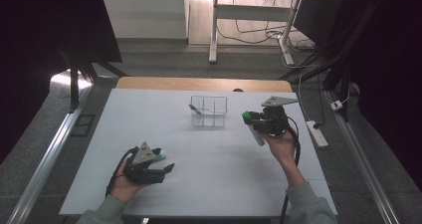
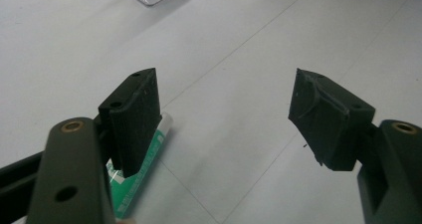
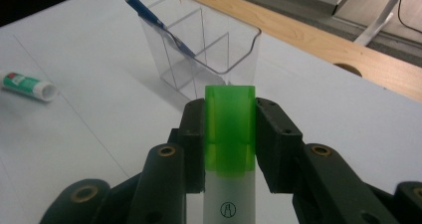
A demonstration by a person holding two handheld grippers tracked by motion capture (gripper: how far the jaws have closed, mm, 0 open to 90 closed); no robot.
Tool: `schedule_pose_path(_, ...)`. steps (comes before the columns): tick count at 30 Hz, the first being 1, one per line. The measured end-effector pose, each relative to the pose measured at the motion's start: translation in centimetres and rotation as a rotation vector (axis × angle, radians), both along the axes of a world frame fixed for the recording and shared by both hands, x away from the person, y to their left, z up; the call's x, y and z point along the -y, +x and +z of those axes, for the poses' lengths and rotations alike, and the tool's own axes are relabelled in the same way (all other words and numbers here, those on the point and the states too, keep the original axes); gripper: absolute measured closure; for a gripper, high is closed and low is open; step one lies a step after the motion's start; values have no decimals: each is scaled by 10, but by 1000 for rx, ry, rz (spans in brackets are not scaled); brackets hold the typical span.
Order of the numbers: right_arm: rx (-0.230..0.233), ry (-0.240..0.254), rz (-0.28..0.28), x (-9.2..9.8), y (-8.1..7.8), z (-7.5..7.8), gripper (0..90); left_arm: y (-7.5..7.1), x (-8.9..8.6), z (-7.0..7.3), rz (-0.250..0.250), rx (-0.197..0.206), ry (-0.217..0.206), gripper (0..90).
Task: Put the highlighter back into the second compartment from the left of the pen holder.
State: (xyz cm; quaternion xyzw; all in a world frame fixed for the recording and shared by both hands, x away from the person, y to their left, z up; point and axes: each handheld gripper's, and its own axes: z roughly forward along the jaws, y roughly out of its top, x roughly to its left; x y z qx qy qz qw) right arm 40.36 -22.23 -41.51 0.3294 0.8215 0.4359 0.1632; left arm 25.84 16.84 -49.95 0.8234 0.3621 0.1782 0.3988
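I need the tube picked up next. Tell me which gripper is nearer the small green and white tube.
Left. The left gripper rests right beside the tube, jaws open. The right gripper is across the table by the clear organizer, holding a green-capped marker.

pen (image 1: 195, 109) in organizer (image 1: 209, 111) left compartment; tube (image 1: 158, 156) near left of it; marker (image 1: 253, 128) at right

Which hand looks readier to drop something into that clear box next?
The right. Its gripper is already shut on the green-capped marker, raised near the clear organizer. The left gripper is open, holding nothing, beside the small tube lying on the table.
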Motion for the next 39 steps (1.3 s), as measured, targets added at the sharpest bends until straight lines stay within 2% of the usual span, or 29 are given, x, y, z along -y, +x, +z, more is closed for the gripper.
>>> schedule_pose_path(9, 58, 83, 0, -3, -5, 12, 669, -1, -2, 2, 4, 2, -11, 278)
schedule_pose_path(13, 64, 115, 1, -7, -4, 14, 669, 0, -3, 2, 8, -1, -22, 278)
schedule_pose_path(26, 95, 155, 18, -30, 6, 26, 669, 0, -4, 2, 6, 0, -22, 279)
schedule_pose_path(39, 96, 203, 26, -44, 15, 31, 669, 0, -4, 2, 4, 0, -20, 278)
